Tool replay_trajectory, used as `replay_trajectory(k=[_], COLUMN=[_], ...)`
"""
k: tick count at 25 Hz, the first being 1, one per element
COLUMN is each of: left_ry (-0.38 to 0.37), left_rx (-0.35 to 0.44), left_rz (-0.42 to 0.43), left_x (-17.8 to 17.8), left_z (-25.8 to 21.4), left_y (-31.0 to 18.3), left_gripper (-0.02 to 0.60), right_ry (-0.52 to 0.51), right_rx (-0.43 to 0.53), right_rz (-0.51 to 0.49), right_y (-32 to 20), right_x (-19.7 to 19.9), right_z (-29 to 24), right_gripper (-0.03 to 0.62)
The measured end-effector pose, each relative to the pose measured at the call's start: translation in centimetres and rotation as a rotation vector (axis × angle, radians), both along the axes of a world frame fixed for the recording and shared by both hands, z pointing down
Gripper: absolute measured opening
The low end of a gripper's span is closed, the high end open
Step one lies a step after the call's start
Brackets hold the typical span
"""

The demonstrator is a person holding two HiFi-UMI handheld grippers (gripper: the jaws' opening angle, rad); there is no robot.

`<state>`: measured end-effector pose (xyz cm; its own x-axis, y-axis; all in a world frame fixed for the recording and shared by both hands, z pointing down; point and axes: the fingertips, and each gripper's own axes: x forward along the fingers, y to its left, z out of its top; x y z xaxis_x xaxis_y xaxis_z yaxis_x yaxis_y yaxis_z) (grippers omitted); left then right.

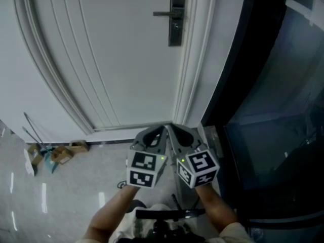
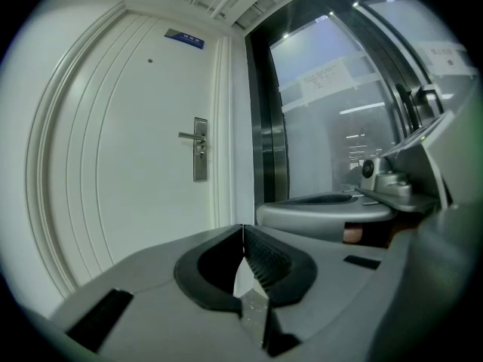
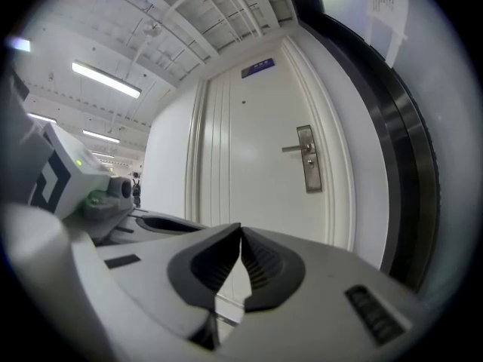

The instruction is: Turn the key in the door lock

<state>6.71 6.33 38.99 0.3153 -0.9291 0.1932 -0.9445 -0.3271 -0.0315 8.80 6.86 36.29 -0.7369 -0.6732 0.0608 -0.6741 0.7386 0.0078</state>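
White moulded door [image 1: 116,59], slim rectangular metal lock plate [image 1: 176,20], lever handle [image 1: 163,14]

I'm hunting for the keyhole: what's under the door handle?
Under the handle the dark lock plate runs down the door; a keyhole or key is too small to make out.

The left tool [image 1: 158,131] and right tool [image 1: 178,131] sit side by side, jaws closed.

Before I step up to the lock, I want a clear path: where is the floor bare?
Bare floor runs from the boxes across to the left gripper, below the door. Crowded only at far left, around those boxes.
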Motion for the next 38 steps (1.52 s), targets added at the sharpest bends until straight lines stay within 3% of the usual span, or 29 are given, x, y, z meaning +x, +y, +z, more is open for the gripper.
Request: replay_trajectory(k=[12, 27, 38], left_ry=[0.001, 0.041, 0.068], left_rx=[0.005, 0.021, 0.041], left_rz=[0.023, 0.172, 0.286], left_x=[0.3, -6.4, -9.1], left_z=[-0.1, -1.3, -2.4], left_y=[-5.6, -18.3, -24.1], left_gripper=[0.02, 0.02, 0.02], right_ry=[0.03, 0.101, 0.214], right_rx=[-0.019, -0.012, 0.068], right_rz=[0.059, 0.239, 0.344], right_y=[-5.8, -18.0, -23.3], right_x=[0.6, -6.0, -9.4], right_z=[0.4, 0.3, -1.4], right_gripper=[0.009, 0.009, 0.011])
